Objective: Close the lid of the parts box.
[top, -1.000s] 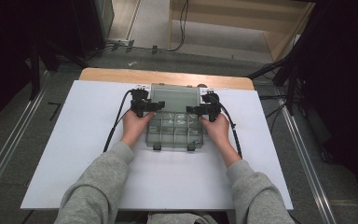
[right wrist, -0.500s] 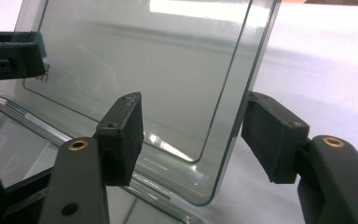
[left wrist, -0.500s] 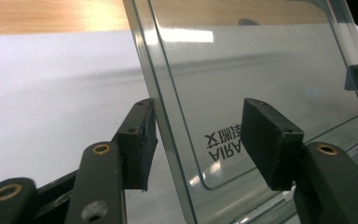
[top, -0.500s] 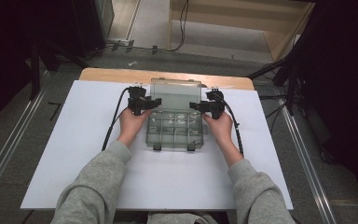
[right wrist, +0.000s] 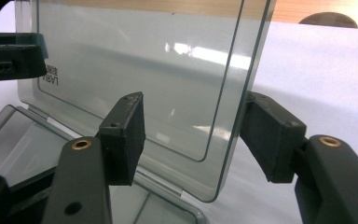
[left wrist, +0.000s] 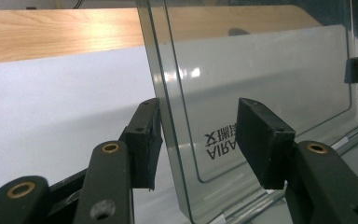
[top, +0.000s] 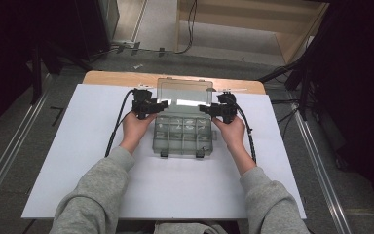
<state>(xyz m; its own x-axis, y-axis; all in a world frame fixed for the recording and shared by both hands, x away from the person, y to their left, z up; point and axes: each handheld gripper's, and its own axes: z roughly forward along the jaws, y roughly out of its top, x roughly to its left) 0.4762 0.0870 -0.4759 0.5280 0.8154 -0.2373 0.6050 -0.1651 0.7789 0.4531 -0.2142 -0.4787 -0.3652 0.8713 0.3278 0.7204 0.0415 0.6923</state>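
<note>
Your clear plastic organiser box (top: 182, 134) sits in the middle of the high view, on the white sheet (top: 78, 161) that covers the desk (top: 107, 77), with its lid (top: 184, 92) raised and standing up at the far side. Your left gripper (top: 157, 105) is at the lid's left edge, and your right gripper (top: 208, 109) at its right edge.

In the left gripper view the lid (left wrist: 261, 79) rises between the two black jaws: the left pad touches or nearly touches its edge, while the right pad stands clear of the pane. The jaws have just been closing, yet are still spread. In the right gripper view the lid's edge (right wrist: 235, 112) also stands between the jaws, with a gap at the left pad; these jaws have been narrowing too and are not pinching.
</note>
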